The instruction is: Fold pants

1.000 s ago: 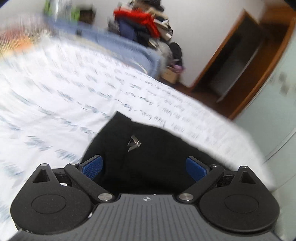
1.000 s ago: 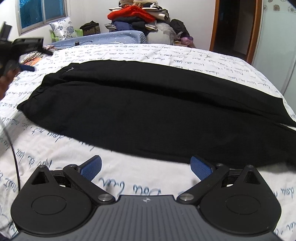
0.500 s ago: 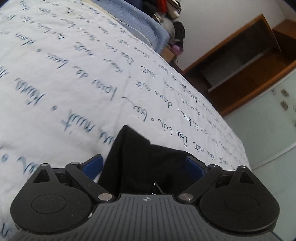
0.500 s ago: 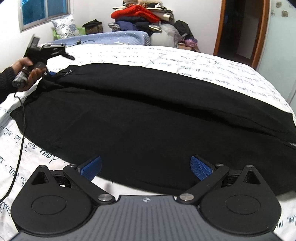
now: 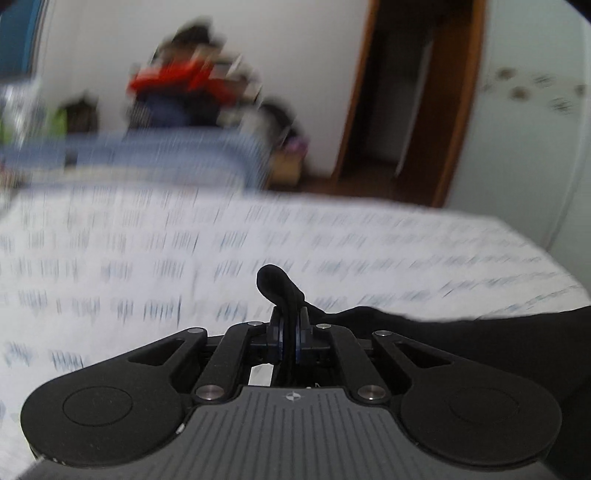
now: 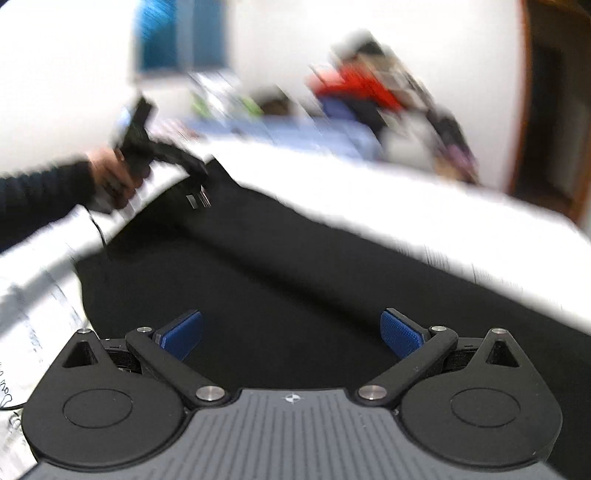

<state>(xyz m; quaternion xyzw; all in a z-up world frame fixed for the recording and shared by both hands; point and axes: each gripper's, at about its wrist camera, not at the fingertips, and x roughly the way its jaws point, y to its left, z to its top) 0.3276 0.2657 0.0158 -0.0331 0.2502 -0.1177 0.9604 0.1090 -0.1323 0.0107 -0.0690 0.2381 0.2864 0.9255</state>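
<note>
Black pants (image 6: 295,258) lie spread across the bed's white sheet with blue writing (image 5: 147,258). My left gripper (image 5: 290,325) is shut on a corner of the pants (image 5: 275,284); a pinched fold sticks up between the blue pads, and more black cloth (image 5: 480,339) trails off to the right. In the right wrist view the left gripper (image 6: 199,195) holds the far left corner of the pants lifted off the bed. My right gripper (image 6: 291,336) is open, its blue pads (image 6: 183,334) over the near part of the pants with nothing between them.
A pile of clothes with a red garment (image 5: 177,77) sits behind the bed on a blue cover (image 5: 147,158). A wooden door frame (image 5: 354,110) is at the back right. A window (image 6: 181,33) is at the back left. Both views are motion-blurred.
My left gripper has shut on the pants corner and lifted it. My right gripper has moved forward over the pants, still open.
</note>
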